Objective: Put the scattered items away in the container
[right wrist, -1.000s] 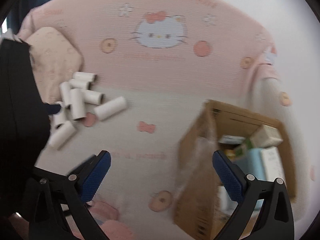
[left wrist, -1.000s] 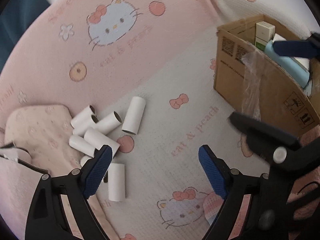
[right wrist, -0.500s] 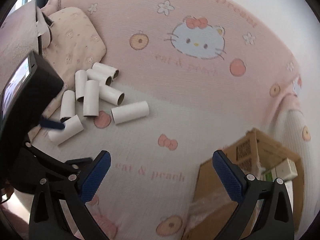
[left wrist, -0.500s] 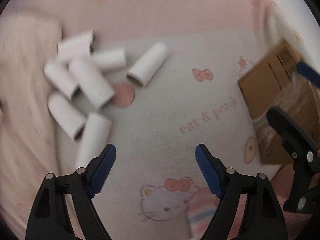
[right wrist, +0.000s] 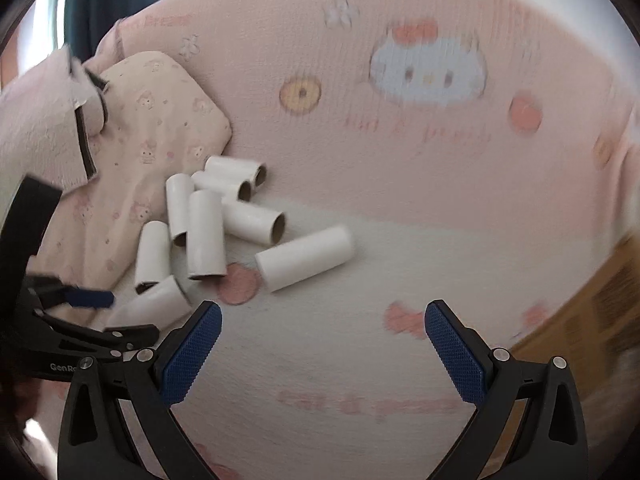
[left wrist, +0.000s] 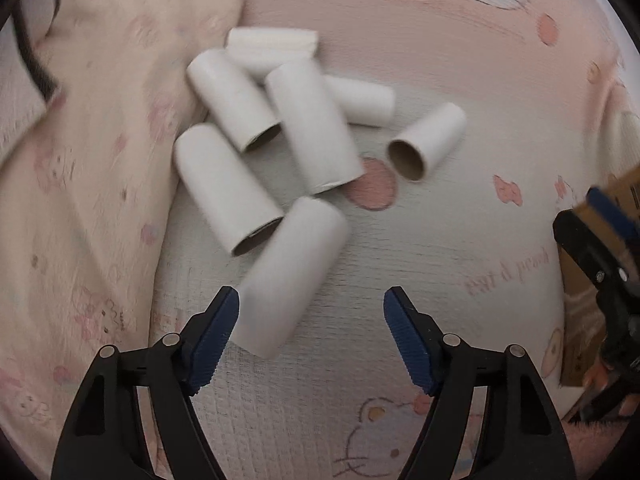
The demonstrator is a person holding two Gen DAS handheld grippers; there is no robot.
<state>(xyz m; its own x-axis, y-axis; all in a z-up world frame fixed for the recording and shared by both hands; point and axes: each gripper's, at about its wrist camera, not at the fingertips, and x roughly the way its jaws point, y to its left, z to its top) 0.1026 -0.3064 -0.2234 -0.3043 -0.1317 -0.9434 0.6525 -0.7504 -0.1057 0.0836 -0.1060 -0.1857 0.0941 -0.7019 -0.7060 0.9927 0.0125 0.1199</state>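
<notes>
Risk: left hand-held gripper point(left wrist: 311, 316), spread and empty, could nudge nearest cardboard tube point(left wrist: 288, 272) rolling; right hand-held gripper point(right wrist: 322, 344) likewise spread.

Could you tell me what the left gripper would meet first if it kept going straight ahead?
Most likely the nearest cardboard tube, lying just beyond the open left gripper by its left finger; depth is blurred.

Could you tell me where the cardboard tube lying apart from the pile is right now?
The lone cardboard tube lies on the blanket just right of the pile in the right wrist view, beside a peach print.
</notes>
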